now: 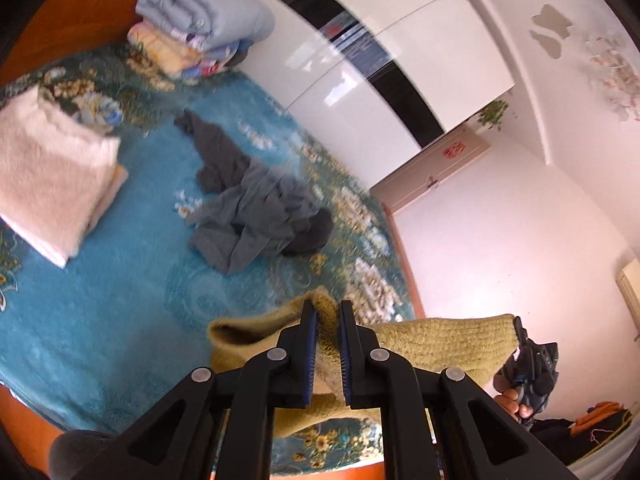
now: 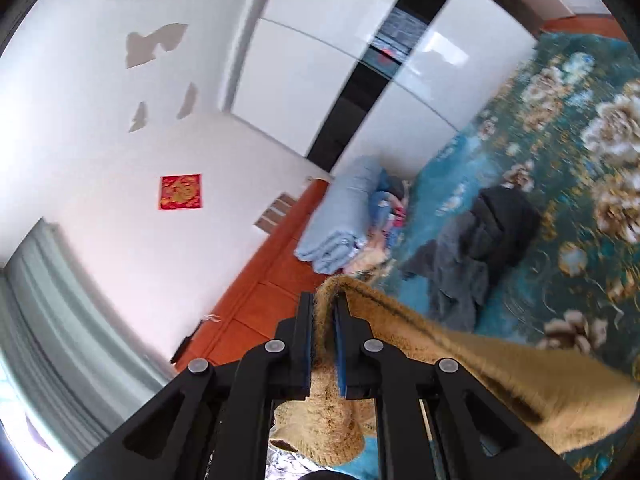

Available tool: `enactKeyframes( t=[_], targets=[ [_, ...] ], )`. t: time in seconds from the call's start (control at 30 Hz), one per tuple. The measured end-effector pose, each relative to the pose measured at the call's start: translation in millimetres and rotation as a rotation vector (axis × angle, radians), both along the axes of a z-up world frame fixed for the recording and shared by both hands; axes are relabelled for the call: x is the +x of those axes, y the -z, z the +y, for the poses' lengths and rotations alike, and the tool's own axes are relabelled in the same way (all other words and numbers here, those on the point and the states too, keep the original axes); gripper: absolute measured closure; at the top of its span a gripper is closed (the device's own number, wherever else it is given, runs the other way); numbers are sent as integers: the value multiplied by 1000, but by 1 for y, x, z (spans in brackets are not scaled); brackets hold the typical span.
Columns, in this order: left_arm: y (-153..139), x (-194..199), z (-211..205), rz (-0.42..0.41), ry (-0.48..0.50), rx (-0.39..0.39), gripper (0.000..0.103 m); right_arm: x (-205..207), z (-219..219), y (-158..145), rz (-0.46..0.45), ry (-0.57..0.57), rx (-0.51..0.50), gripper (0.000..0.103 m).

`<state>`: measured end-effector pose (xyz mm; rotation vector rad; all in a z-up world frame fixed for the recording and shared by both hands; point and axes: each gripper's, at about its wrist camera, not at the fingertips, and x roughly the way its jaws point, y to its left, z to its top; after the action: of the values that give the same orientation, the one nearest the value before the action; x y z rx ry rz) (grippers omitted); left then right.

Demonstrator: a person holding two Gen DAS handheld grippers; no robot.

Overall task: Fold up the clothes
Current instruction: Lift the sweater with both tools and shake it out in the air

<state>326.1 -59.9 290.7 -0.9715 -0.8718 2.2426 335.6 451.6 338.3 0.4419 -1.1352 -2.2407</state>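
- Two black two-finger grippers are seen, each clamped on the same mustard-yellow knitted garment (image 1: 432,340), which is held up above a teal floral bedspread (image 1: 100,320).
- A bunched edge of the knit is pinched between the blue-padded fingers (image 1: 310,344) of the left gripper (image 1: 329,312), at 6 o'clock in the left wrist view.
- From that grip the garment is stretched toward 3 o'clock, where the right gripper (image 1: 520,334) is seen gripping its far end.
- In the right wrist view, the right gripper (image 2: 322,304) is closed on a fuzzy fold of the same garment (image 2: 500,360), which trails away toward 4 o'clock.
- A crumpled pile of dark grey clothes (image 1: 256,208) is left lying on the bedspread at 12 o'clock of the left gripper, well apart from it.
- A folded cream fleece blanket (image 1: 52,176) is seen at 9 o'clock in the left wrist view.
- A stack of folded pale-blue quilts (image 1: 200,12) is placed at 11 o'clock, near glossy white wardrobe doors (image 1: 400,92).
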Motion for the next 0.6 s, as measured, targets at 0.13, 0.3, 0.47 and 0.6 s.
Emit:
enactKeyframes(
  t=[0.13, 0.3, 0.47, 0.6],
  targets=[
    [-51, 29, -10, 129, -36, 46, 92, 10, -1, -26, 95, -51, -19, 94],
    [-107, 56, -14, 245, -62, 48, 92, 44, -2, -54, 171, -123, -42, 94],
    [-155, 73, -12, 319, -67, 45, 92, 80, -16, -93, 262, -226, -14, 94],
    [-165, 59, -7, 293, -67, 18, 92, 77, -16, -105, 243, -255, -8, 94]
  ],
)
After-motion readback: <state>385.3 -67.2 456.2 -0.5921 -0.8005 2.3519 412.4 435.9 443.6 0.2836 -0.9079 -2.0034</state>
